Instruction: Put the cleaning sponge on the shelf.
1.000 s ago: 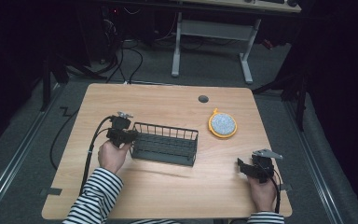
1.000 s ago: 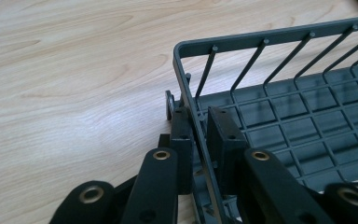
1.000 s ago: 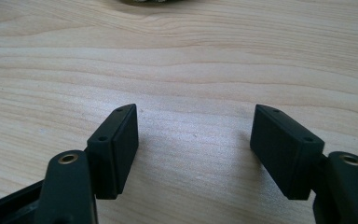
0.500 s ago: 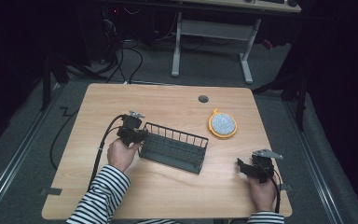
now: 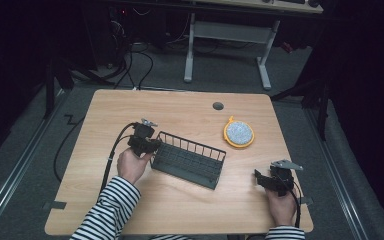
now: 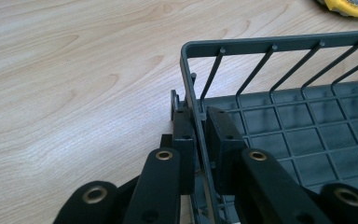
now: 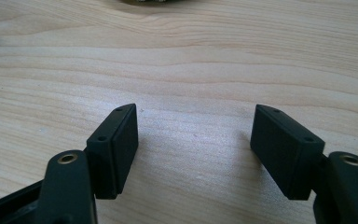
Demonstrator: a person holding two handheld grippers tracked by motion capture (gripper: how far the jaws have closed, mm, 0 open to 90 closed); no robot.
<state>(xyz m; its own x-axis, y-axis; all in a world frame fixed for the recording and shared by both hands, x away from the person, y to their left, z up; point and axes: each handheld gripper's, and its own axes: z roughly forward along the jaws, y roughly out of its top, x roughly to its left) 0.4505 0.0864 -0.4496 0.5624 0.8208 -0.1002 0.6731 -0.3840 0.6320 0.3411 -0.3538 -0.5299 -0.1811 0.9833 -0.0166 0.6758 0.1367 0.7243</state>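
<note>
While the wooden table carries few things, a dark grey wire basket sits near its middle, turned at a slant so that its right end lies nearer the person than its left end. The left gripper is at the basket's left end, and its own view shows its jaws closed on the end wall of the basket, one jaw outside the rim and the other inside over the grid floor. The left hand holds that gripper from the near side, with a black-and-white striped sleeve behind it and a black cable trailing off to the left. A round yellow-rimmed disc with a speckled grey face lies on the table to the far right of the basket, apart from it; its edge also peeks into the top corner of the left gripper view. The right gripper rests near the right near corner of the table, well apart from the basket, held by the right hand. Its jaws stand wide apart over bare wood, with nothing between them.
</note>
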